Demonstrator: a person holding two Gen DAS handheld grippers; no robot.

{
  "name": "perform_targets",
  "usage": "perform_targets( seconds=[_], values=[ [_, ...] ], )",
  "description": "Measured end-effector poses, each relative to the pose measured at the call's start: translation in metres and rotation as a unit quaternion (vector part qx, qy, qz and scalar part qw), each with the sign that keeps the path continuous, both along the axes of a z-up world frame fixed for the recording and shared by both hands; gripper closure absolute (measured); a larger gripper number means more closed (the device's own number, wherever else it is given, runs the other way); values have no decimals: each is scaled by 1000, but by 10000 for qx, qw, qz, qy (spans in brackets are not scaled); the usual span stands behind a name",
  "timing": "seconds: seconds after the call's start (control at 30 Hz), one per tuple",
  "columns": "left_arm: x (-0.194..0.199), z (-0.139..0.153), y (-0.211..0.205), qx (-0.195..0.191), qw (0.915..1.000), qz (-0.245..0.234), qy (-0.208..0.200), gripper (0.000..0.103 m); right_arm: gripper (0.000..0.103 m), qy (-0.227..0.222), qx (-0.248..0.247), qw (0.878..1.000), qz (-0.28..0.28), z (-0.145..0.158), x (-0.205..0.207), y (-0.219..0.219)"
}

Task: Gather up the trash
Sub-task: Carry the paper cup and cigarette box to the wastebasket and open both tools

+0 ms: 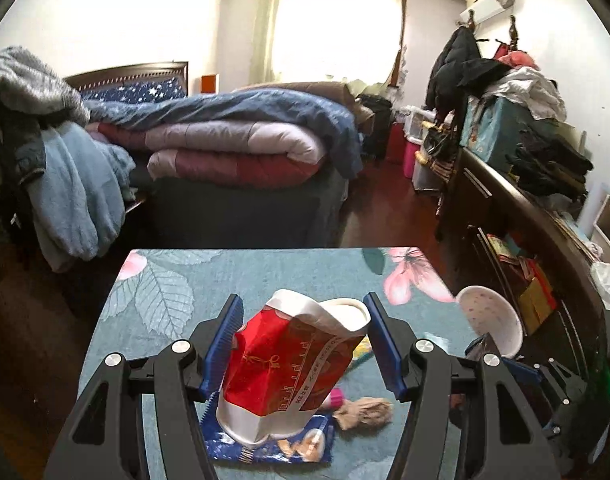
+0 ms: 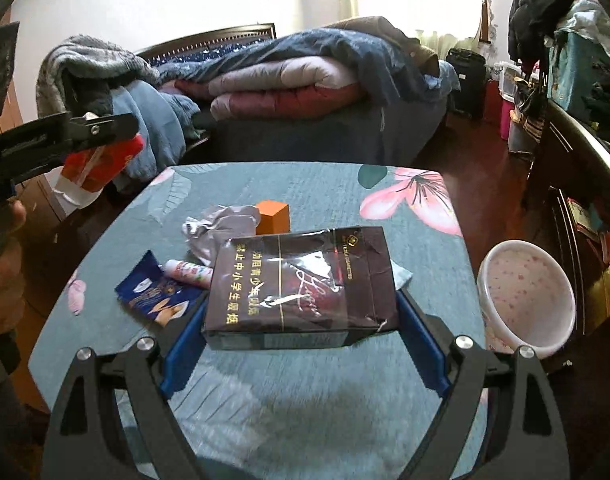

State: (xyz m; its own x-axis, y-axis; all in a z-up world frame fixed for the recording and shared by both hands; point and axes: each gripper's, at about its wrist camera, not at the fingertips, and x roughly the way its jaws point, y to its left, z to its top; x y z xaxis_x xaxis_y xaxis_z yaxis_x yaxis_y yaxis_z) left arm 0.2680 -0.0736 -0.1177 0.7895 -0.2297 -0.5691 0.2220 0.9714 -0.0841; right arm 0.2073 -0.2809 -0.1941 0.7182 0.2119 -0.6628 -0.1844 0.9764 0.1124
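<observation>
Over floral table (image 2: 289,400) — both hand-held grippers (image 1: 301,344) tilted down

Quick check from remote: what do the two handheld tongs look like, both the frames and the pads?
Both match. The left tongs and right tongs have black angular linkage arms with cut-out openings, round silver pivot bolts, and long blue pads, ribbed on the left tongs. No cables or markings show.

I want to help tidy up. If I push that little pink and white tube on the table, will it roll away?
Probably a little. The tube looks round and lies on its side, so a sideways nudge could roll it. The blue snack wrapper touches it on one side and might stop it. It looks small and likely light. The tablecloth seems soft, which may slow it.
</observation>
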Motion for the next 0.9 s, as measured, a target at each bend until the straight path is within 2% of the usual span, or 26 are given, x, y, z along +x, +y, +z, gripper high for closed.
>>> perform_targets(
  seconds=[0.47,0.9],
  values=[
    [-36,29,-72,-21,9968,-686,-405,41,15,-394,191,9980,-464,27,-59,-57],
    [-36,26,-147,129,9921,-1186,-397,41,15,-498,413,9922,-1062,24,-79,-127]
  ],
)
